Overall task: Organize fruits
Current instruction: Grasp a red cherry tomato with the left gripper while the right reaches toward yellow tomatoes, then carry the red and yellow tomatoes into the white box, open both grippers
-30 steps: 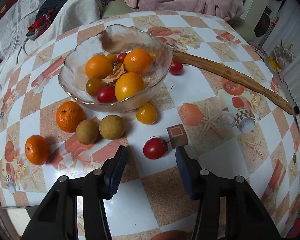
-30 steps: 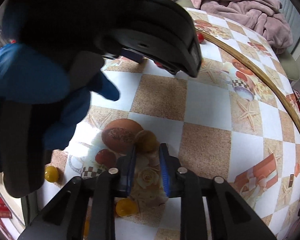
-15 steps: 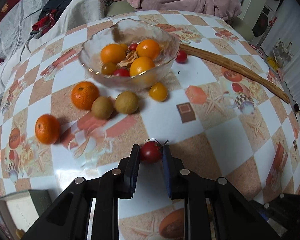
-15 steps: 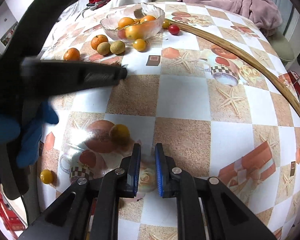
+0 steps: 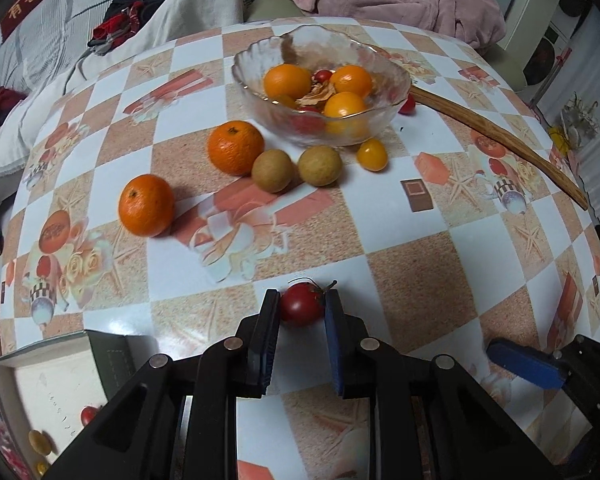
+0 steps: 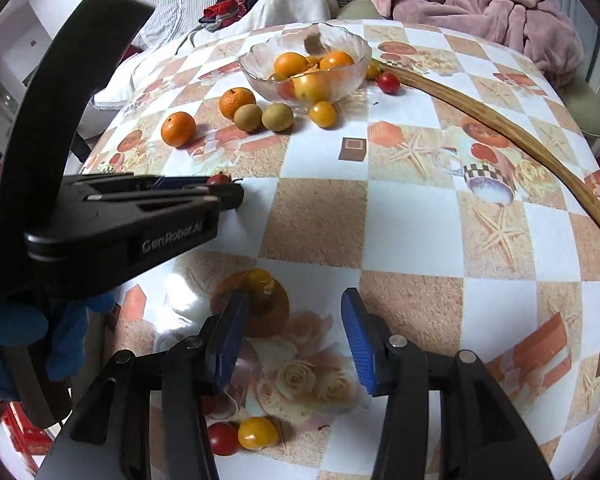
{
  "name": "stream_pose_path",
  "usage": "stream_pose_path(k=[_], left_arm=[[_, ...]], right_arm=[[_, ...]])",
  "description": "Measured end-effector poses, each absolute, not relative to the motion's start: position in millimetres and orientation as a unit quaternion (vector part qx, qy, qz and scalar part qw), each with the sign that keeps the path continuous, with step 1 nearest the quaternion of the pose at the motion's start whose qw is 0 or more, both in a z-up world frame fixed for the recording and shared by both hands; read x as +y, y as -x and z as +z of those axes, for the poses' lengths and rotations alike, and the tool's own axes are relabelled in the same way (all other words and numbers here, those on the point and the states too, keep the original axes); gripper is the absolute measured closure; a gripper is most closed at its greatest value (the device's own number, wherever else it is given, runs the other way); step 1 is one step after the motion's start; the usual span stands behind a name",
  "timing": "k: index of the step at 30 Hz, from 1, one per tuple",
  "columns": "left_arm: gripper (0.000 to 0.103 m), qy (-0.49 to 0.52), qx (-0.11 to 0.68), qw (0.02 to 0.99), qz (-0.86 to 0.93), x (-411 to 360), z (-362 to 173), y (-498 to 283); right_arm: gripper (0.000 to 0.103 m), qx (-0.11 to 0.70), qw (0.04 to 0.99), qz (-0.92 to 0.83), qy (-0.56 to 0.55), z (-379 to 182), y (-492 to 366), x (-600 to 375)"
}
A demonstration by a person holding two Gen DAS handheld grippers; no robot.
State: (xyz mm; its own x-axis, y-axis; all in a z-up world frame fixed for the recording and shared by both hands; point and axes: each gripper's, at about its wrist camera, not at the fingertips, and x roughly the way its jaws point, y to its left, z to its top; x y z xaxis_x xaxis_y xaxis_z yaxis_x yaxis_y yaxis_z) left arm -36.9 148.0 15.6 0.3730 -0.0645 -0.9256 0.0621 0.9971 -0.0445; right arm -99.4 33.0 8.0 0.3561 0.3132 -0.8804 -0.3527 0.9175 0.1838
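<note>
Two grippers seen over checkered table [image 5: 412, 280]. Left gripper [image 5: 302, 307] pinched on red cherry tomato [image 5: 301, 309], held clear of glass bowl [image 5: 384, 68] of oranges further back. Two mandarins [image 5: 146, 205], two brown fruits [image 5: 272, 171], yellow tomato [image 5: 372, 154] laid beside bowl. Right gripper [image 6: 296, 328] spread wide, nothing gripped; yellow fruit [image 6: 262, 286] seen just beside its left finger. Wooden stick [image 6: 500, 128] laid along right.

Checkered table [image 5: 412, 280] — glass bowl [image 5: 384, 120], two oranges [image 5: 146, 205], wooden stick [image 5: 496, 132].
</note>
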Motion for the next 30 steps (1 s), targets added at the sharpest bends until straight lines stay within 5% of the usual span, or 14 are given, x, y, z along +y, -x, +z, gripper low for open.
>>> stream_pose_path(k=[8,13,30], left_arm=[[0.079,0.006,0.558,0.829,-0.027,158,15,43],[0.079,0.012,0.558,0.829,-0.023,165,15,45],[0.079,0.048,0.54,0.84,-0.017,194,52,93]], right_arm=[[0.052,0.533,0.814,0.227,0.042,2,96,55],[0.081,0.54,0.809,0.229,0.039,-1,95,57],[0.081,0.555,0.804,0.215,-0.02,29,102,36]])
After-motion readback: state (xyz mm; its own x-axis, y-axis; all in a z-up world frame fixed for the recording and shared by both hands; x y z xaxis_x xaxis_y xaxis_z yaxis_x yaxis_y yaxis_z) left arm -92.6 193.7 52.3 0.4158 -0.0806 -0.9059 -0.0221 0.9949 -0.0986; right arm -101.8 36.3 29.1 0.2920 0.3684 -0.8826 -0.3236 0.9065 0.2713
